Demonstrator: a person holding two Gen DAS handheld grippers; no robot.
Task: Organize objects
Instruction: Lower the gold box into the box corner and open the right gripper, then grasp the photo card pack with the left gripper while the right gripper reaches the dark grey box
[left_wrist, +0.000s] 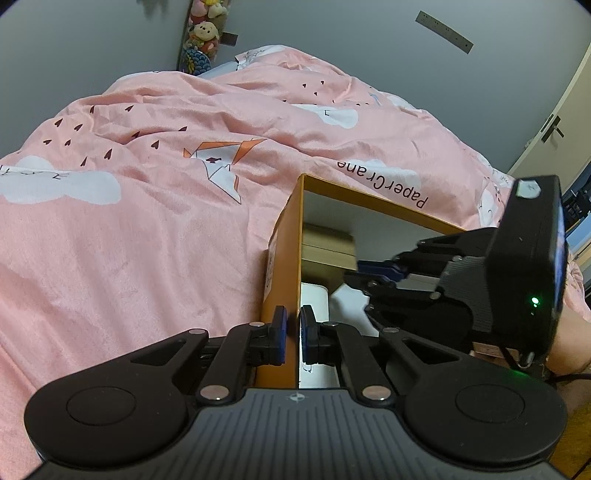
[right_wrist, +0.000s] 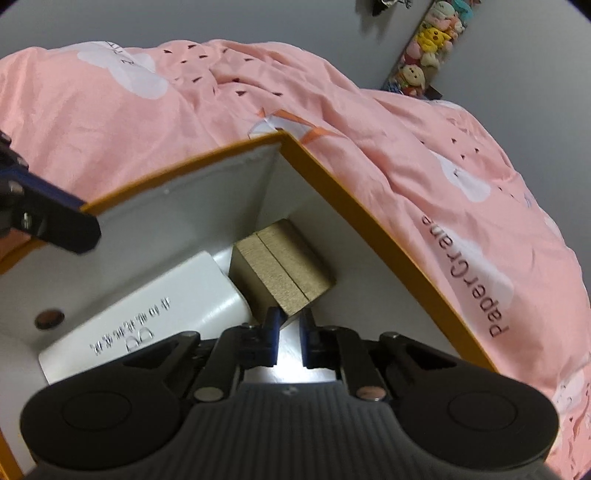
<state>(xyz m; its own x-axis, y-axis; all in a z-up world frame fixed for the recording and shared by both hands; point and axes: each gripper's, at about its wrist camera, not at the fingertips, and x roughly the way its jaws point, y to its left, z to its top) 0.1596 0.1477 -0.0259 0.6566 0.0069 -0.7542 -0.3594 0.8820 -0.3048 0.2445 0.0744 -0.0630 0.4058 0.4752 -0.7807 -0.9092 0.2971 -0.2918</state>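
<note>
Your orange cardboard box with the white lining (right_wrist: 236, 195) sits open on the pink quilt printed with clouds and paper cranes (left_wrist: 147, 206). Inside it, a small gold-brown case with a seam across its top (right_wrist: 284, 273) lies in the far corner, touching the end of a white cylinder with printed characters (right_wrist: 155, 306). The cylinder's near end is cut off behind your right gripper (right_wrist: 289, 339), and its print is too blurred to read. That gripper reaches down into the box with its blue pads drawn close together, nothing pinched between them, just short of the gold case. Your left gripper (left_wrist: 293, 332) points steeply down and is clamped on the box's near side wall, one pad outside, one inside. Soft toys (right_wrist: 428, 48) hang on the far wall.
</note>
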